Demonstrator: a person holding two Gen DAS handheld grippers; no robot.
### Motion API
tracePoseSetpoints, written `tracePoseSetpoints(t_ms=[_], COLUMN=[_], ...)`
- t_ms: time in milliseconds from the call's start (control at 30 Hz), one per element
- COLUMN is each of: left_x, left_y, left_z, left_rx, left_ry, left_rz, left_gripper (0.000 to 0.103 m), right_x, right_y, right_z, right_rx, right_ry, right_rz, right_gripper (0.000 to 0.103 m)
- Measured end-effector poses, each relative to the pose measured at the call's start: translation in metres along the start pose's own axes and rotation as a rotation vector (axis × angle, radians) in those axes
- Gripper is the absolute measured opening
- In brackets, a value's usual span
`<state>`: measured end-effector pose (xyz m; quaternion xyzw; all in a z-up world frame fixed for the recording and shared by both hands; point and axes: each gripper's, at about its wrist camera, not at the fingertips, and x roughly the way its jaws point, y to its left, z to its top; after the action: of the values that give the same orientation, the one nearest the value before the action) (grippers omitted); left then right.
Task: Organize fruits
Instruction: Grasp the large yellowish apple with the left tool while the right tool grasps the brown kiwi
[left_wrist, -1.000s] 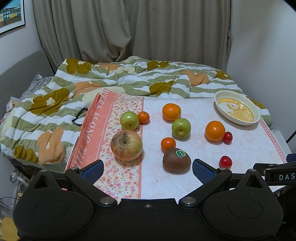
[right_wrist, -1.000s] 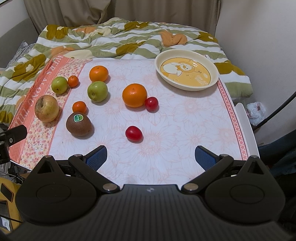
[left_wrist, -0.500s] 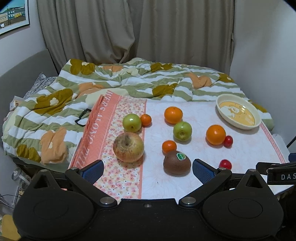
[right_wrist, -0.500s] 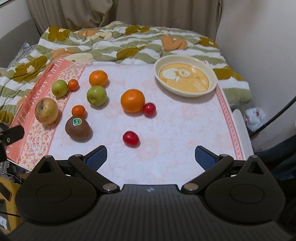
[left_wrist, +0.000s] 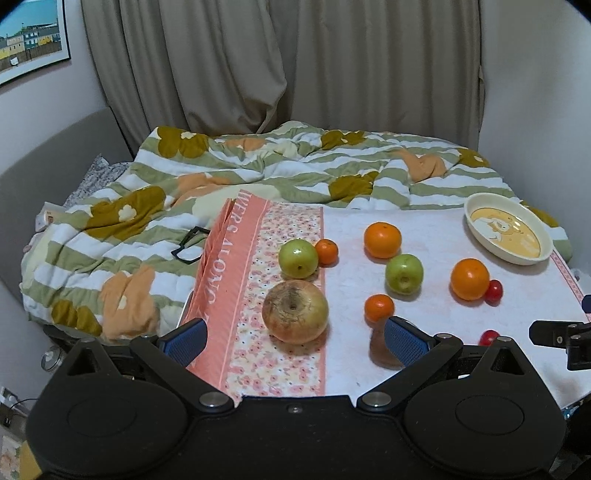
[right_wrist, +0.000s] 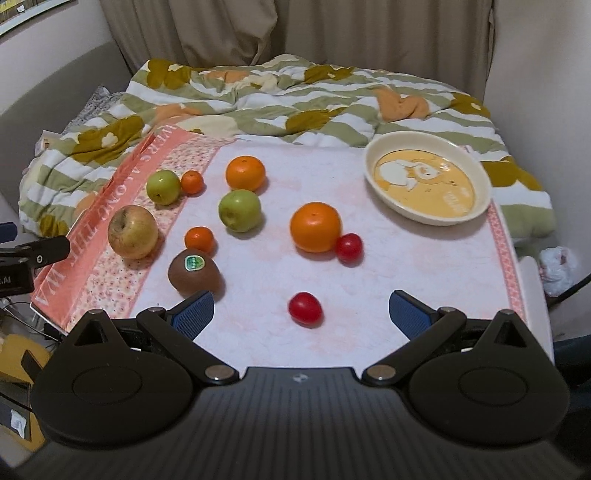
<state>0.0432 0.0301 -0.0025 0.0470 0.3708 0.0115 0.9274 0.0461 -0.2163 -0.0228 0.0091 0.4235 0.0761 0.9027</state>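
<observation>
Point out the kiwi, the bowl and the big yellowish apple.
kiwi (right_wrist: 194, 274), right wrist view, on its brown skin below the sticker
bowl (right_wrist: 484, 192), right wrist view, on its cream rim
big yellowish apple (left_wrist: 295, 312), left wrist view, on its top

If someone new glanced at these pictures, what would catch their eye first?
Probably the loose fruit on the floral cloth: the large orange touching a cherry tomato mid-cloth, and the stickered kiwi near the front. The empty cartoon dish sits at the far right.

A home bedroom; a bed (left_wrist: 295, 177) with a rumpled floral quilt (right_wrist: 295, 99) fills the room; drawn beige curtains (left_wrist: 280, 62) hang behind it; a framed picture (left_wrist: 29, 37) decorates the wall; a padded grey headboard (left_wrist: 55, 155) runs alongside.
</observation>
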Motion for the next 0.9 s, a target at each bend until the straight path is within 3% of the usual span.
tracePoseSetpoints(t_ms=[233, 533, 900], left_x=[0.041, 0.093, 0.141], left_y=[0.024, 0.045, 0.031], left_z=[0.002, -0.002, -0.003], left_rx=[0.102, 0.232, 0.353], left_ry=[0.014, 0.035, 0.062], left_rz=[-0.004, -0.136, -0.265], left_gripper=[0.103, 0.103, 0.1], right_x=[0.027, 0.072, 0.113], right_y=[0.027, 0.068, 0.094], right_z=[-0.004, -0.019, -0.03], right_rx=[0.02, -0.035, -0.095], right_ry=[-0.01, -0.021, -0.01], right_rz=[0.017, 0.007, -0.005], right_gripper=[0.103, 0.103, 0.103])
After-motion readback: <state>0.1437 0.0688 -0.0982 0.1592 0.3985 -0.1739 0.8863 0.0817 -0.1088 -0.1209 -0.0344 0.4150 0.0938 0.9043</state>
